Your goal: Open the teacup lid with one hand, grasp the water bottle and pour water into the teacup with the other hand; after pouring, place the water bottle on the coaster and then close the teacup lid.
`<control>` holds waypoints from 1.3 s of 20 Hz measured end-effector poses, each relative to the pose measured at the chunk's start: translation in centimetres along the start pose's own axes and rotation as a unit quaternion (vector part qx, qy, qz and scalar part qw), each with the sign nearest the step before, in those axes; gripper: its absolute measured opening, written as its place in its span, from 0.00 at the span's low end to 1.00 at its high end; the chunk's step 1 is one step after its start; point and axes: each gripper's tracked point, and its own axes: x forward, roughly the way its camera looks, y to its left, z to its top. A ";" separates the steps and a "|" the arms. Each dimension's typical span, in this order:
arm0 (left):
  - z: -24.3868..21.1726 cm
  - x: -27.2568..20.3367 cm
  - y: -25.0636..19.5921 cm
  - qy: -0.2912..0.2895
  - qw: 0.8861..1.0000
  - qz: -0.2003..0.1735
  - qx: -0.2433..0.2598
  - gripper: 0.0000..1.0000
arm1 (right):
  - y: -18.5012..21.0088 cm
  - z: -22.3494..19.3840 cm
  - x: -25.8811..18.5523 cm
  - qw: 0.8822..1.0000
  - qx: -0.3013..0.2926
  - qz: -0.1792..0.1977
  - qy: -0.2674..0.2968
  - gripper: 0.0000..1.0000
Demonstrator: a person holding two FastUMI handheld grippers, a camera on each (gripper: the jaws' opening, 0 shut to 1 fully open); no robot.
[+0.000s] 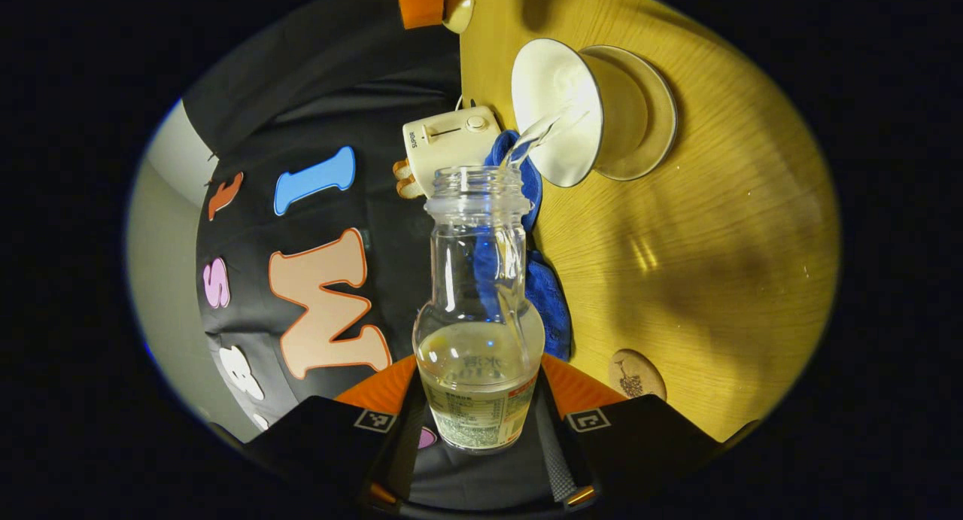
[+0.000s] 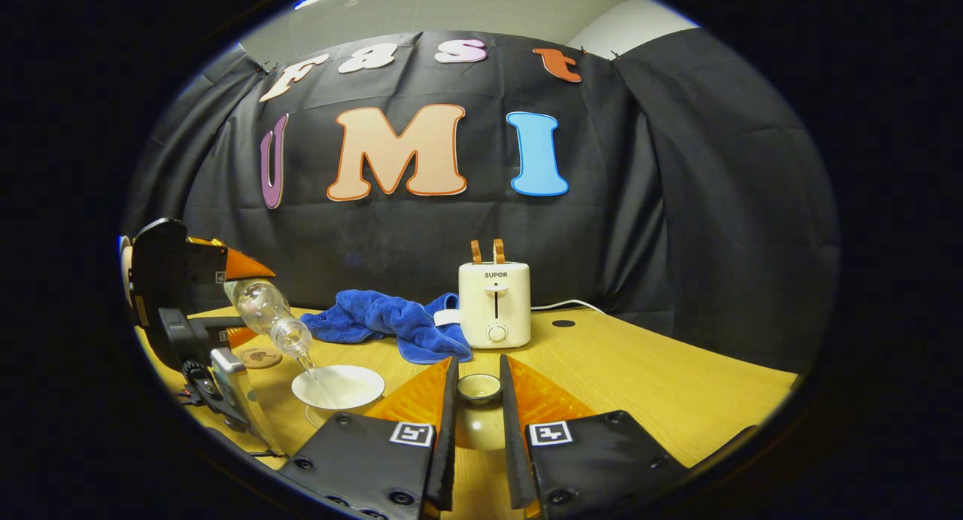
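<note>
My left gripper (image 1: 479,384) is shut on a clear water bottle (image 1: 481,279), gripping its labelled lower part. The bottle is tipped, and a thin stream of water (image 1: 538,132) runs from its mouth into the open white teacup (image 1: 557,114) on its saucer (image 1: 654,114). The right gripper view has that bottle (image 2: 267,313) slanting down over the teacup (image 2: 338,387) at the left. My right gripper (image 2: 478,369) is shut on the teacup lid (image 2: 479,388), held above the table to the right of the cup. A round coaster (image 1: 637,375) lies bare on the wooden table.
A cream toaster (image 2: 494,303) stands at the back of the table (image 2: 639,377), with a crumpled blue cloth (image 2: 391,320) to its left. The coaster (image 2: 259,357) lies behind the cup, under the tipped bottle.
</note>
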 end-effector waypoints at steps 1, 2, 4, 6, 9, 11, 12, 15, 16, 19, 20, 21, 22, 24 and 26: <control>0.0 0.1 0.2 0.001 1.000 0.003 0.004 0.67 | 0.1 0.1 0.0 1.000 0.000 0.000 0.000 0.32; -0.1 0.1 0.5 0.000 1.000 0.007 0.008 0.66 | 0.0 0.0 0.0 1.000 0.000 0.000 0.000 0.31; -0.2 0.0 1.2 -0.001 1.000 0.017 0.017 0.66 | 0.0 0.0 0.0 1.000 0.000 0.000 0.000 0.31; -0.3 0.0 2.3 -0.002 0.999 0.027 0.029 0.66 | 0.0 0.0 0.0 1.000 0.000 -0.001 0.000 0.31; -0.5 0.1 3.7 -0.002 0.998 0.043 0.043 0.66 | 0.0 0.0 -0.1 1.000 0.000 -0.001 0.000 0.31; -0.4 0.2 4.7 -0.003 0.997 0.054 0.057 0.66 | 0.1 0.0 0.0 1.000 0.000 -0.001 0.000 0.31; -0.3 0.2 5.2 -0.005 0.996 0.063 0.065 0.66 | 0.0 0.0 0.0 1.000 0.000 -0.001 0.000 0.32; 0.3 0.0 6.2 -0.012 0.992 0.084 0.091 0.66 | 0.0 0.0 -0.1 1.000 0.000 -0.001 0.000 0.32; 0.4 0.0 6.3 -0.014 0.991 0.089 0.099 0.66 | 0.0 0.0 0.0 1.000 0.000 -0.001 0.000 0.31; 0.7 0.1 6.0 -0.016 0.991 0.088 0.103 0.66 | 0.2 0.0 0.0 1.000 0.000 0.001 0.000 0.32; 0.8 0.3 5.7 -0.015 0.992 0.084 0.096 0.66 | 0.1 0.0 0.0 1.000 -0.001 0.001 0.001 0.31; 0.6 0.3 5.3 -0.015 0.992 0.080 0.092 0.66 | 0.2 0.0 0.0 1.000 0.000 0.002 0.001 0.31; 0.6 0.4 4.9 -0.014 0.993 0.078 0.091 0.66 | 0.1 0.0 0.1 1.000 0.000 0.002 0.001 0.32; 0.7 0.5 4.6 -0.013 0.992 0.078 0.094 0.66 | 0.1 0.0 0.0 1.000 0.000 0.002 0.000 0.31; 0.8 0.7 4.4 -0.014 0.992 0.078 0.098 0.67 | 0.1 0.0 0.0 1.000 0.000 0.002 0.000 0.32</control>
